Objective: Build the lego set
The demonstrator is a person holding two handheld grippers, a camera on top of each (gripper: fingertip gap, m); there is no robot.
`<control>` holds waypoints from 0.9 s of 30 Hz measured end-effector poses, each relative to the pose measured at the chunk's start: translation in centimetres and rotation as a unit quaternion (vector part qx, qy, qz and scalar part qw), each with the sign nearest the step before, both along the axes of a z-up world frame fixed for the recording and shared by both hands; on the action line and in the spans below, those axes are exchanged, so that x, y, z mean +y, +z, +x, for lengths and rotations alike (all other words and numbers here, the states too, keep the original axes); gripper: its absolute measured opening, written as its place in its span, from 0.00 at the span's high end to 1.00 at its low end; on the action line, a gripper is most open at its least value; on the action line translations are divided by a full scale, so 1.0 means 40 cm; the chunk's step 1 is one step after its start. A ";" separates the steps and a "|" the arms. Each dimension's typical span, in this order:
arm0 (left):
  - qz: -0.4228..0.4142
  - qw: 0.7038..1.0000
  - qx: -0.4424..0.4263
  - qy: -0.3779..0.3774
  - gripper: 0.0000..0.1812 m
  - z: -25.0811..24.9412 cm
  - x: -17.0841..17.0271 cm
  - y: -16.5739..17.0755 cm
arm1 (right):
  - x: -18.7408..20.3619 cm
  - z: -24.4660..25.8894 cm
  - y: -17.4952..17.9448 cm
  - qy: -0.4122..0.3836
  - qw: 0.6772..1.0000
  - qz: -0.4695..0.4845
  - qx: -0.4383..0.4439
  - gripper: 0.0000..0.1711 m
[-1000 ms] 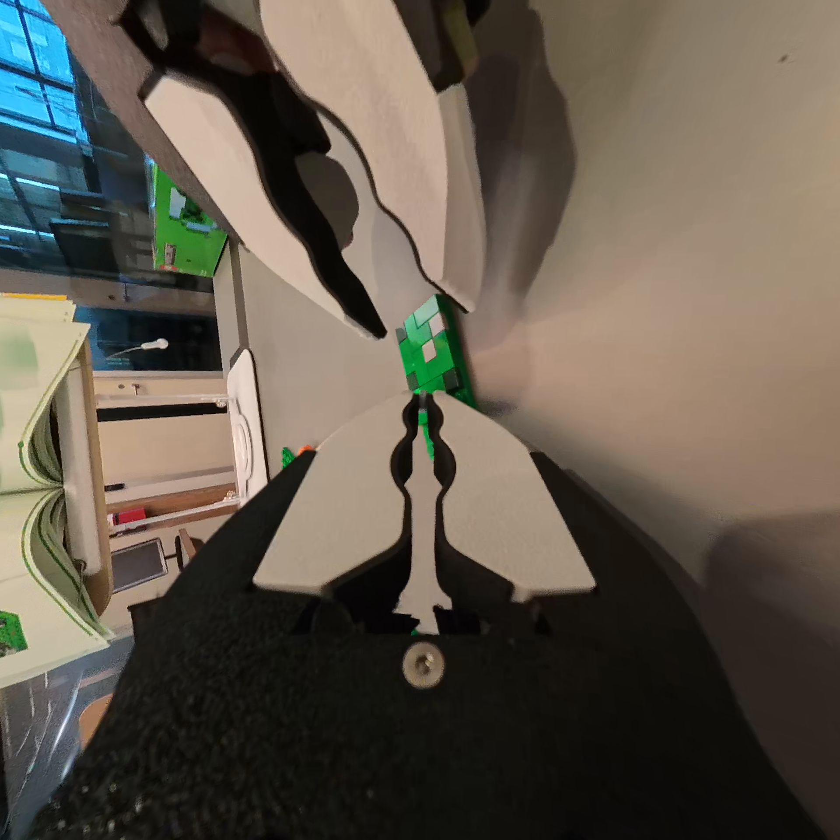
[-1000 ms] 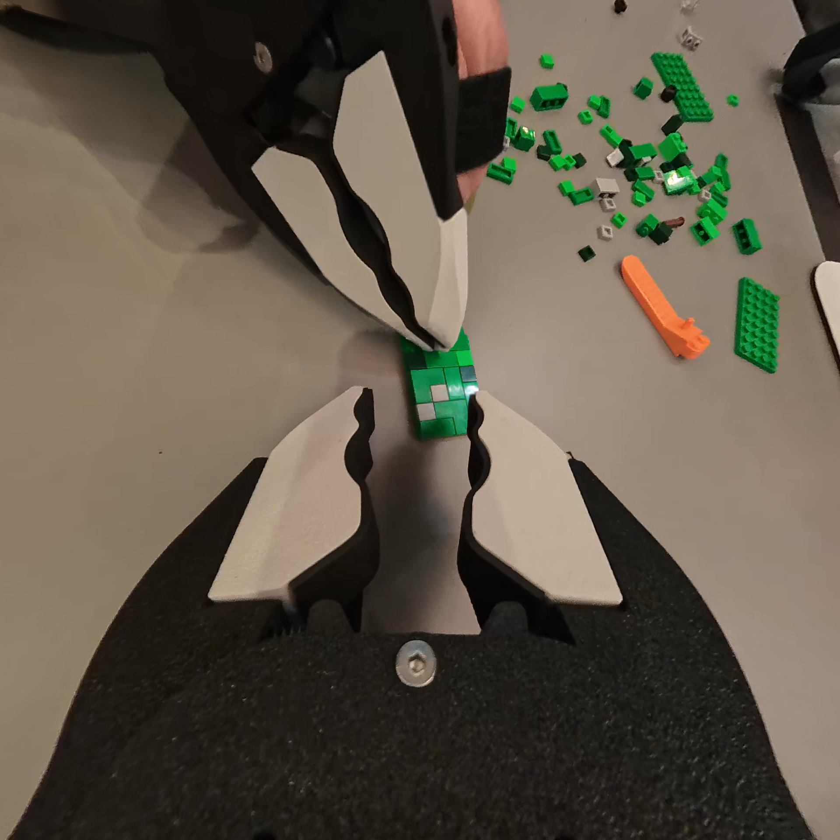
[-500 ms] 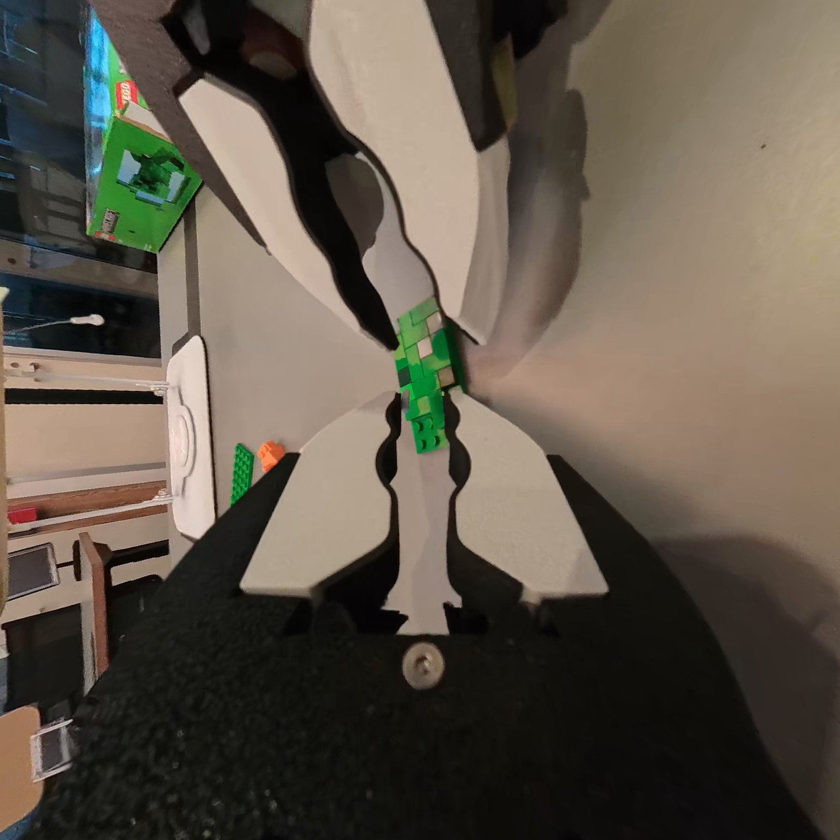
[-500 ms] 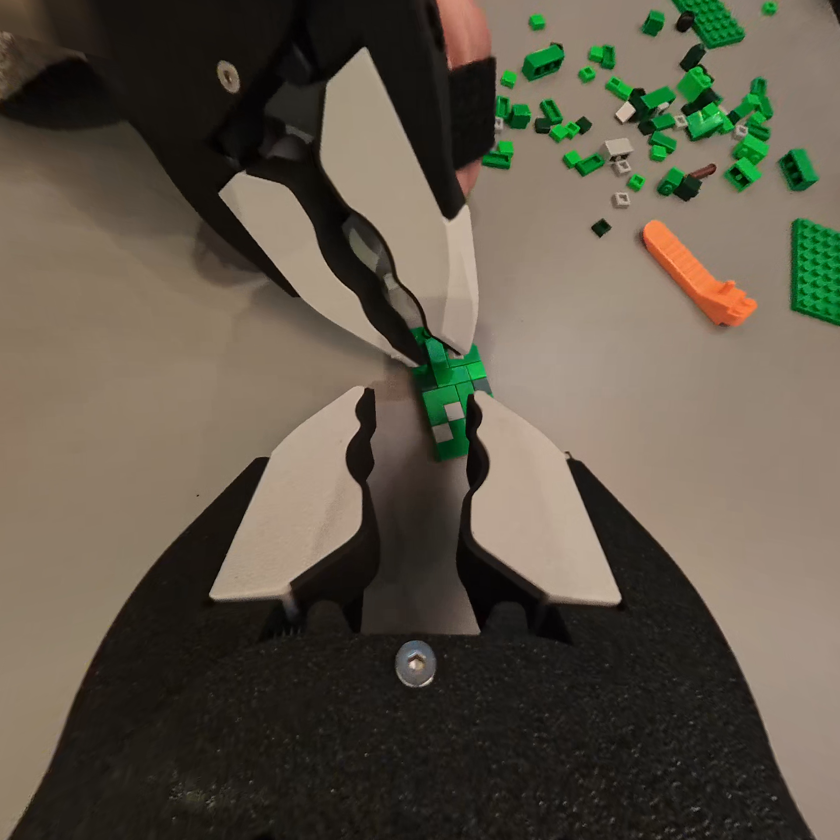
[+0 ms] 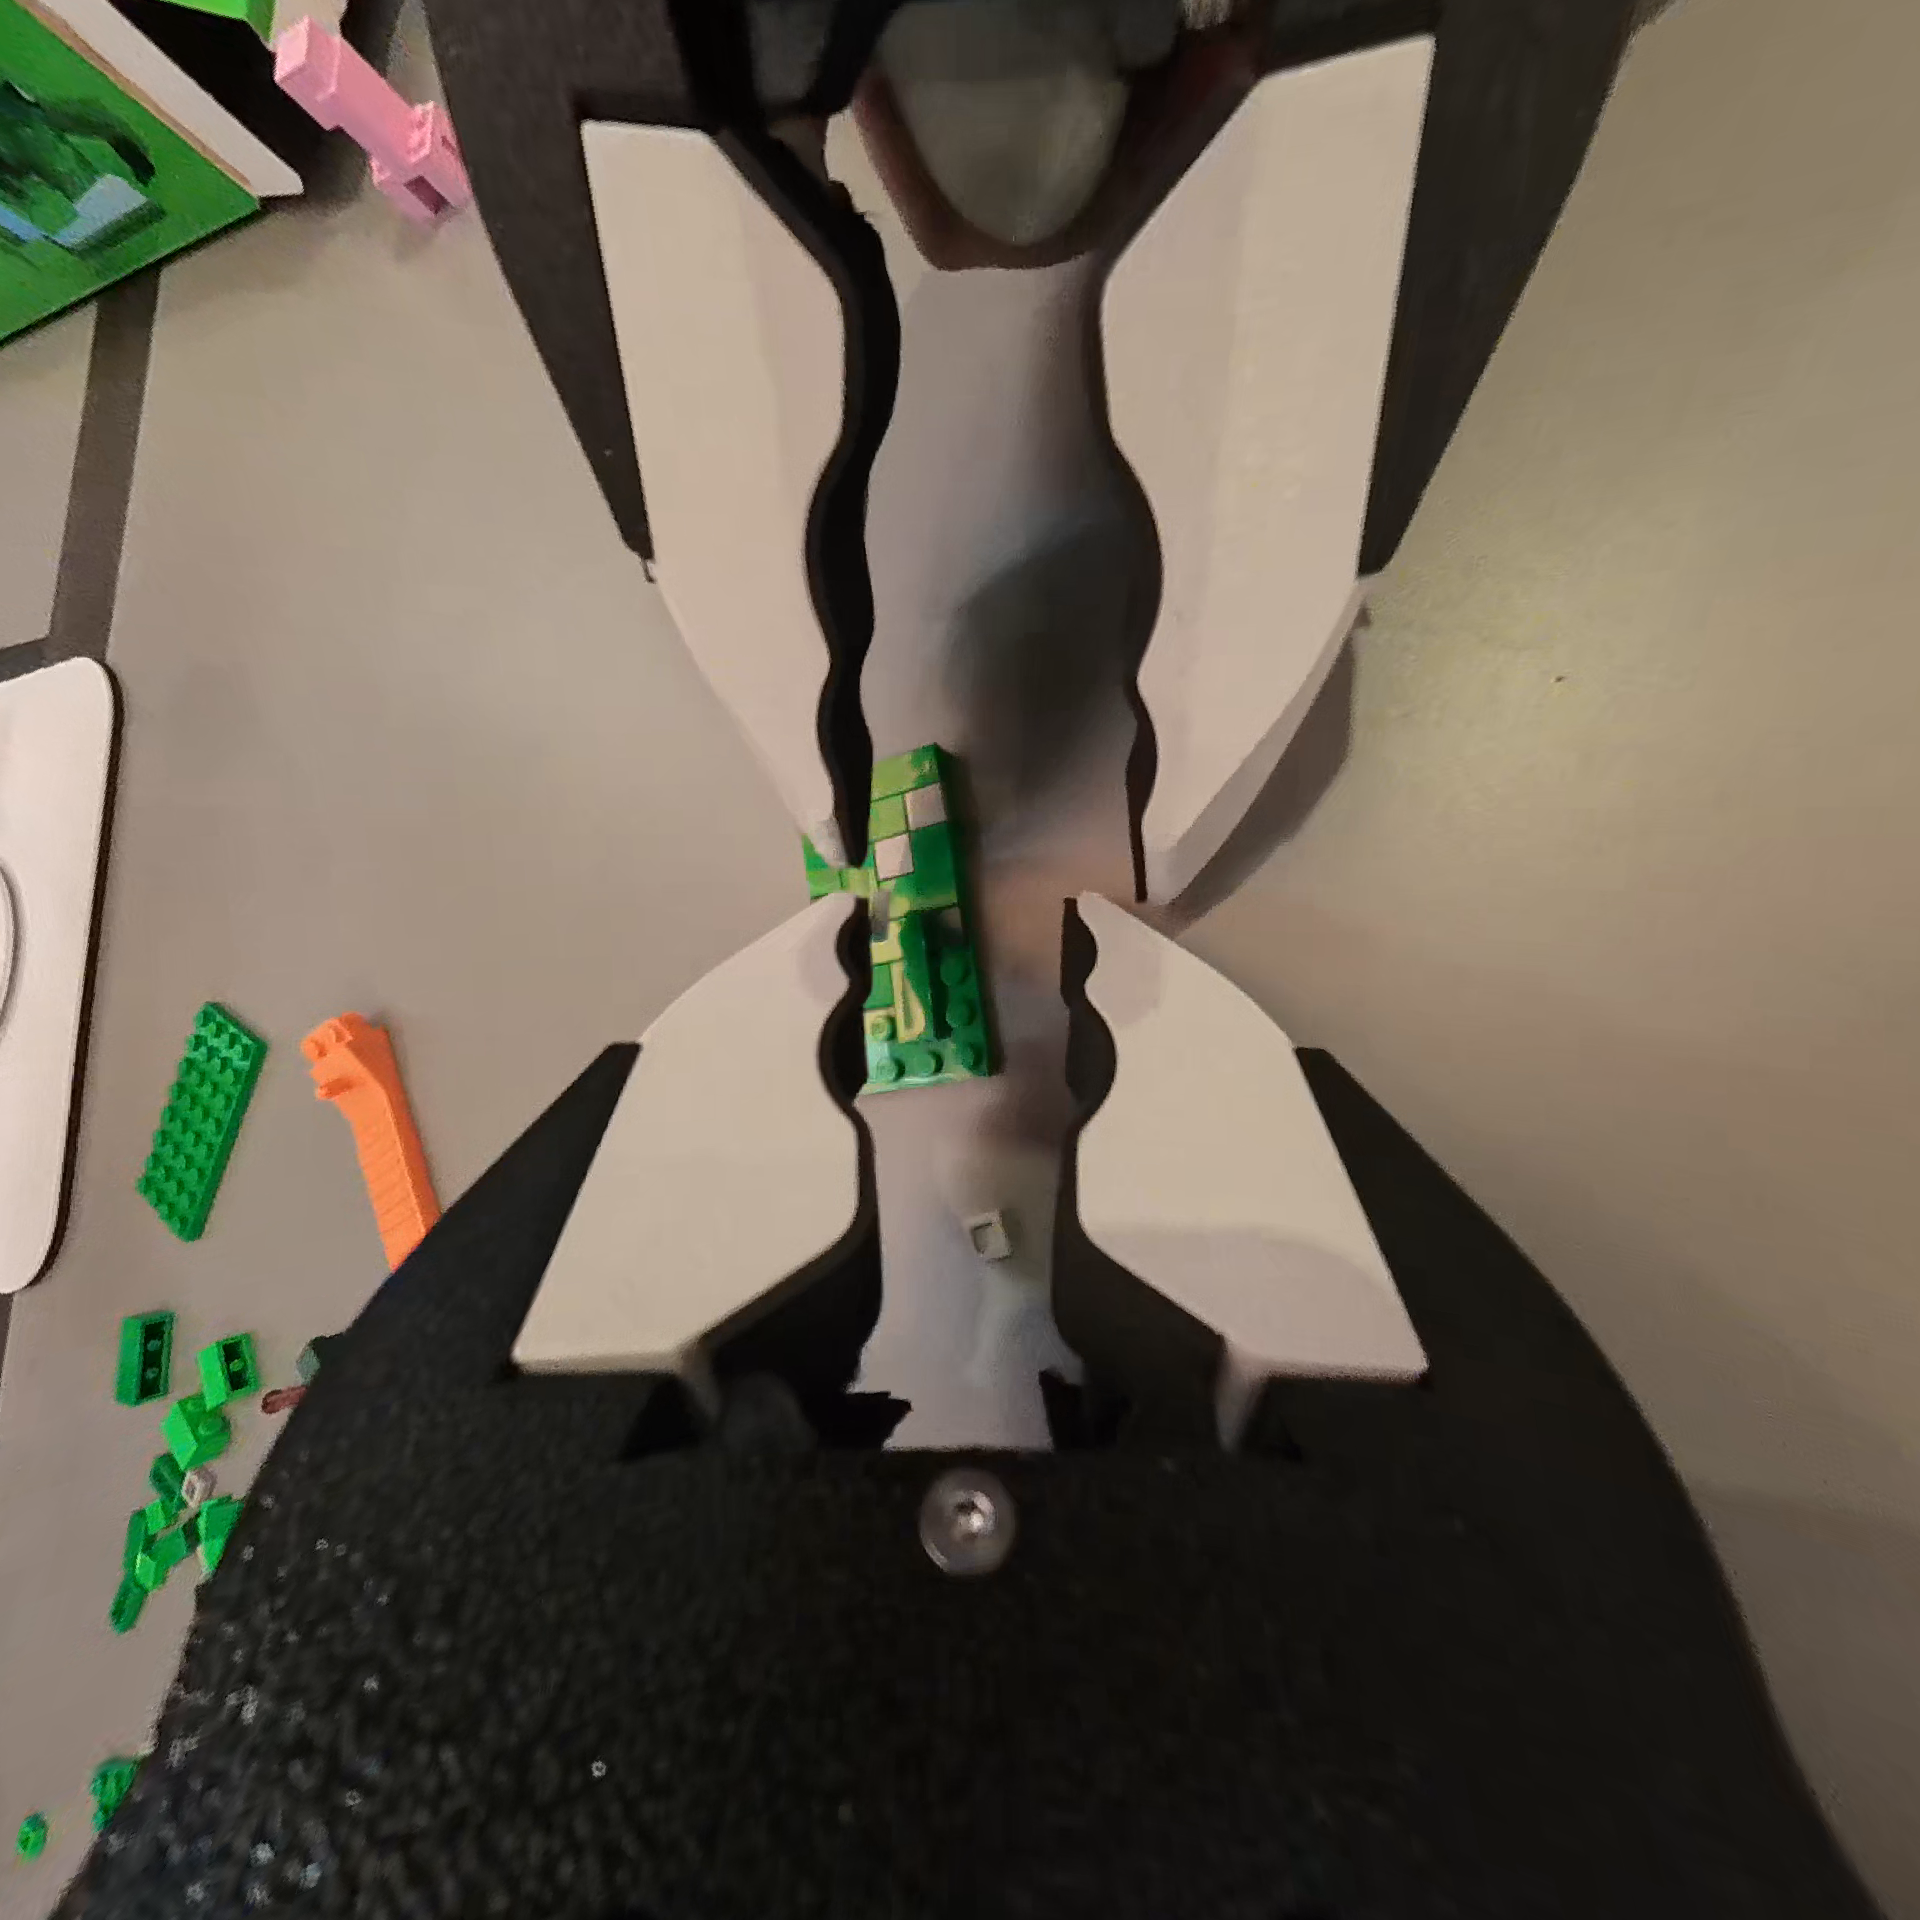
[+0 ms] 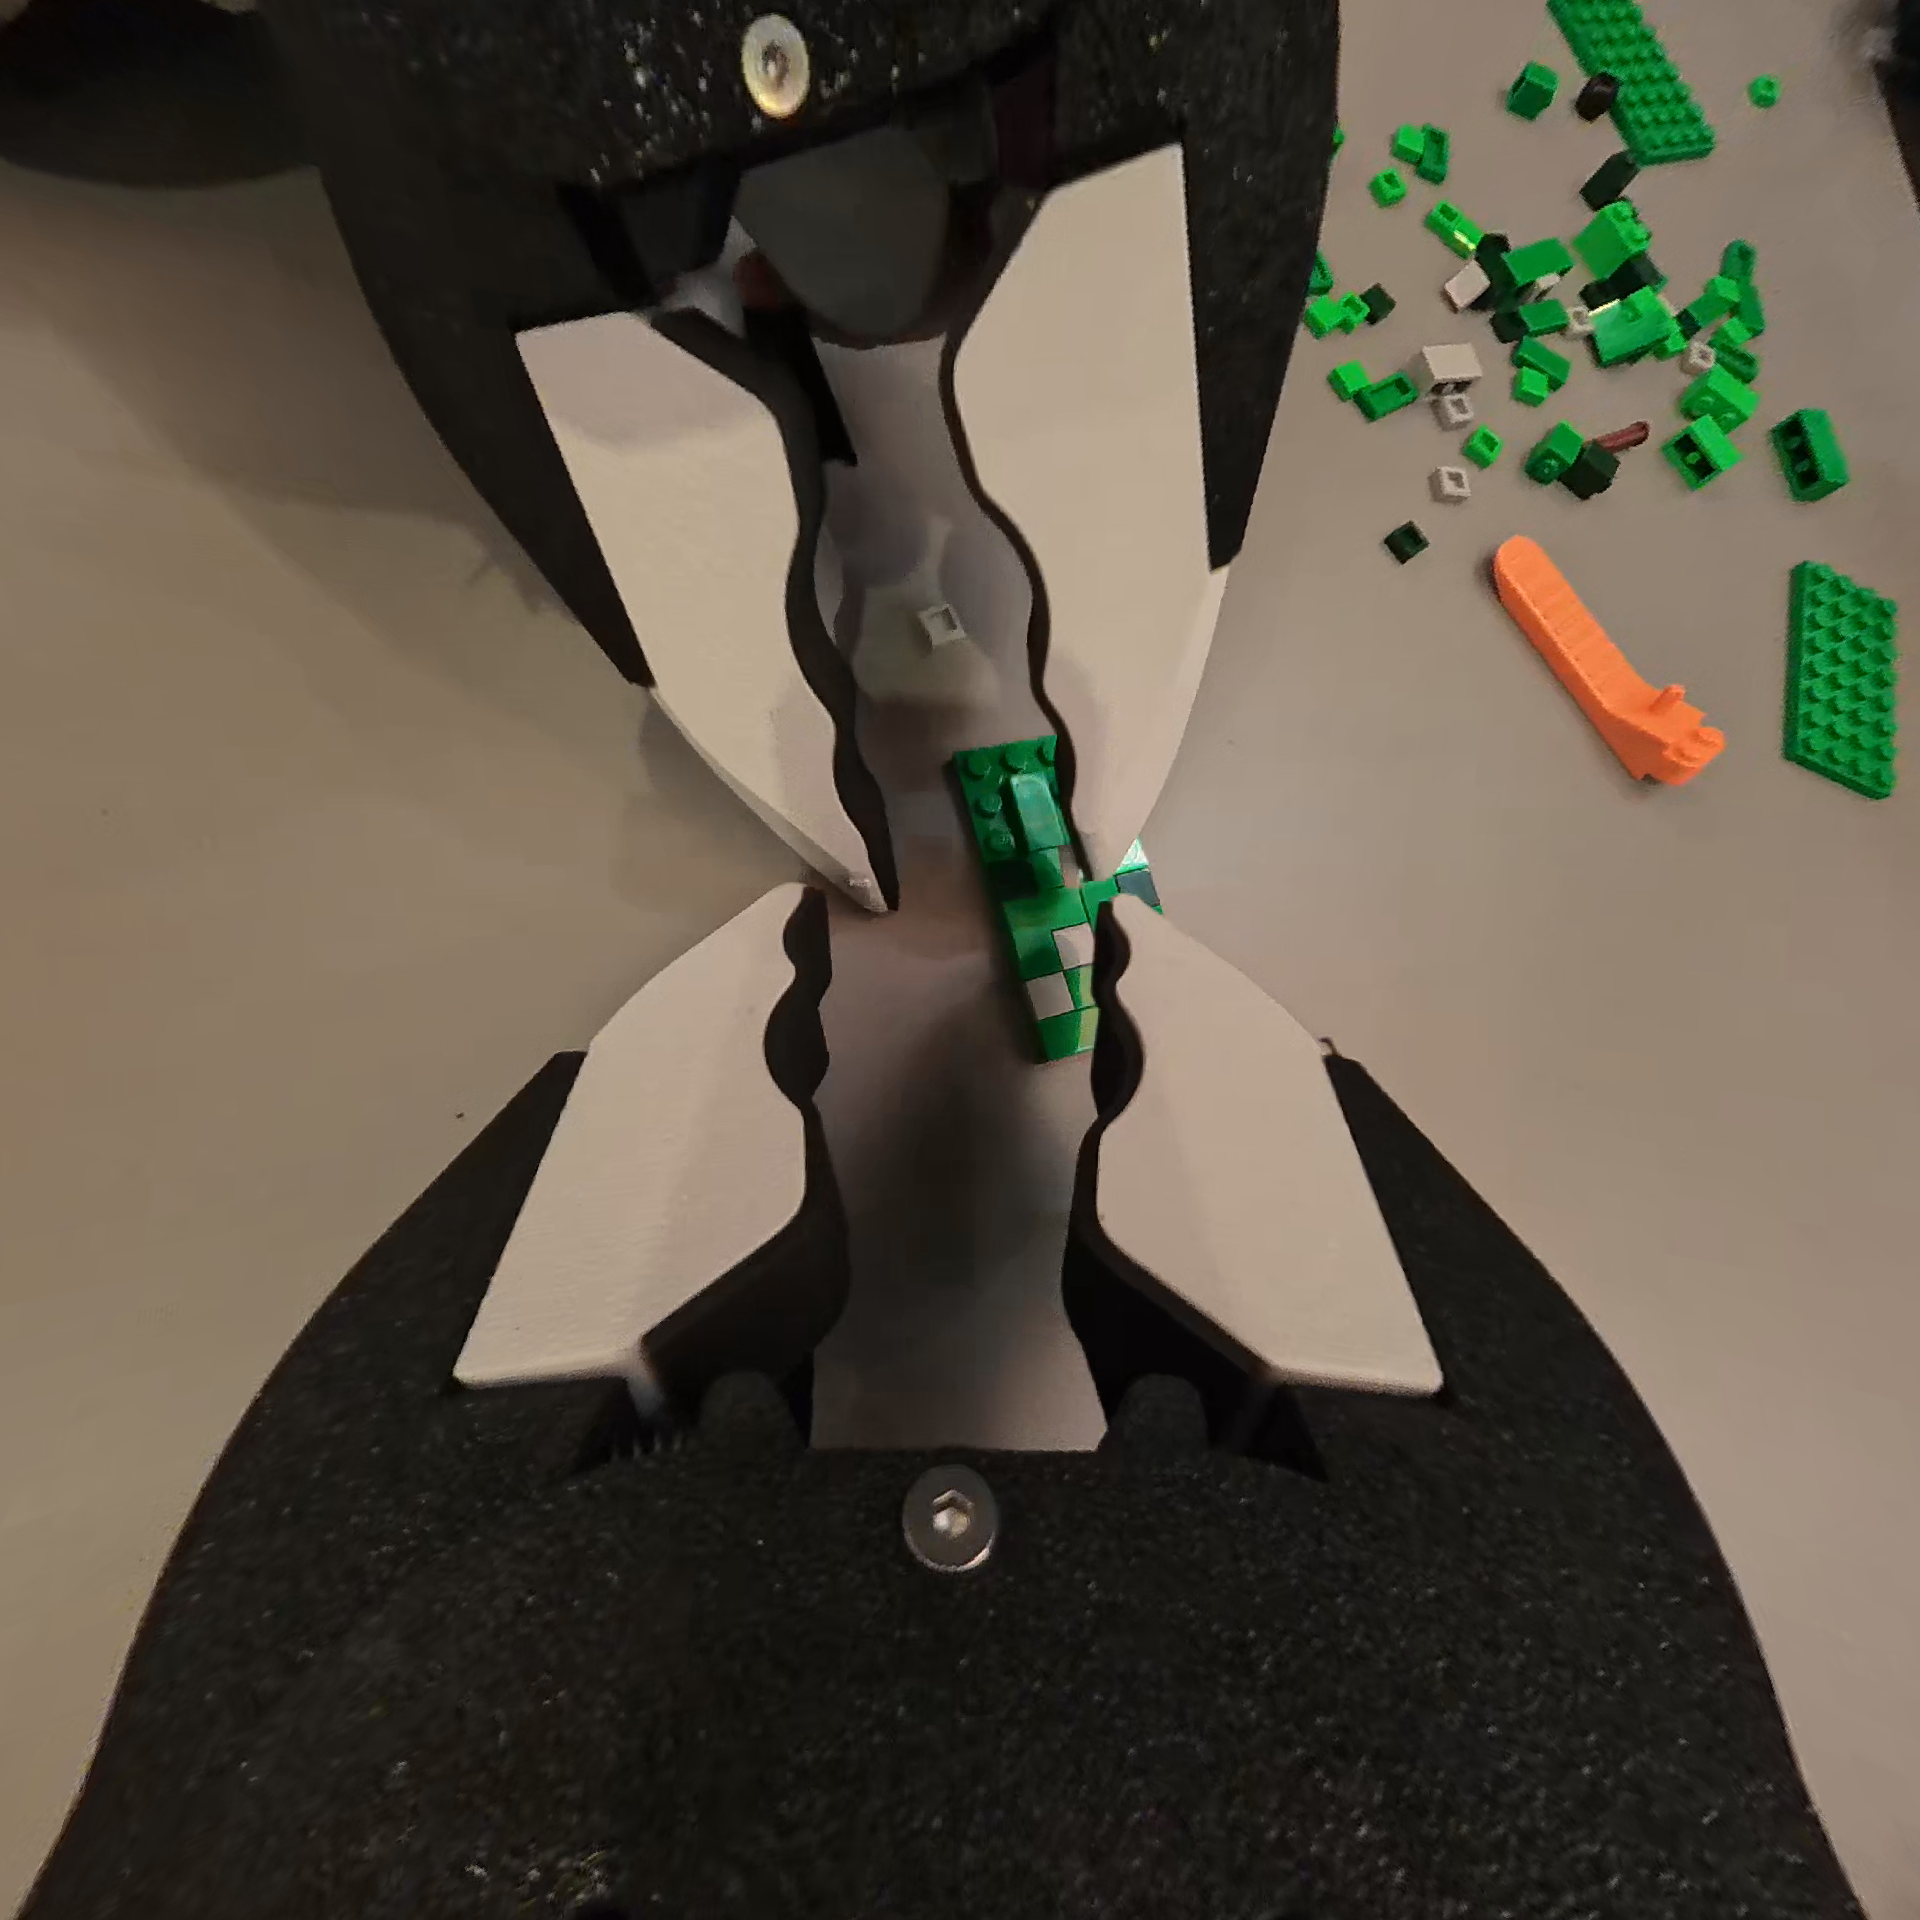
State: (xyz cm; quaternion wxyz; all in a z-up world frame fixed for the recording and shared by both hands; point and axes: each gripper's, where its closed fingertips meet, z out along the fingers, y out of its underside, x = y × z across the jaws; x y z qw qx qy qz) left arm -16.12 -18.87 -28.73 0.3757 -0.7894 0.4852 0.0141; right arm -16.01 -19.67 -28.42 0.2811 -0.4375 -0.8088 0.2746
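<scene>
A small green lego assembly (image 5: 920, 935) with white and dark tiles lies flat on the grey table (image 5: 1558, 831). It also shows in the right wrist view (image 6: 1029, 894). My left gripper (image 5: 961, 912) is open around it, and the assembly rests against its left finger. My right gripper (image 6: 958, 906) is open and faces the left one tip to tip, with the assembly against its right finger. A tiny grey tile (image 5: 987, 1236) lies loose on the table between the left fingers, and it shows in the right wrist view (image 6: 940, 629) too.
An orange brick separator (image 6: 1600, 665), a green plate (image 6: 1844, 675) and a pile of loose green and grey bricks (image 6: 1558, 312) lie to one side. A pink piece (image 5: 374, 125), a green box (image 5: 94, 197) and a white object (image 5: 42, 966) lie at the table's far side. Both grippers' tips are close together, under 4 cm apart. The tiny grey tile (image 5: 987, 1236) is about equally far from each gripper, around 6 cm. Seen from the right wrist view (image 6: 936, 630) as well.
My left gripper has opened and let go of the assembly, which now lies flat on the table. Both grippers have swung to face each other over it. A grey tile now lies loose.
</scene>
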 end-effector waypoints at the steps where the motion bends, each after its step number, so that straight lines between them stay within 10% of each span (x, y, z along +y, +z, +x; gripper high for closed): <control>1: -0.002 1.000 -0.001 0.000 0.82 0.002 0.000 -0.001 | -0.003 -0.002 0.003 0.000 1.000 -0.005 0.004 0.70; 27: -0.010 1.000 0.003 0.026 0.81 0.000 0.003 0.001 | -0.018 0.010 -0.013 0.015 0.999 0.033 -0.010 0.71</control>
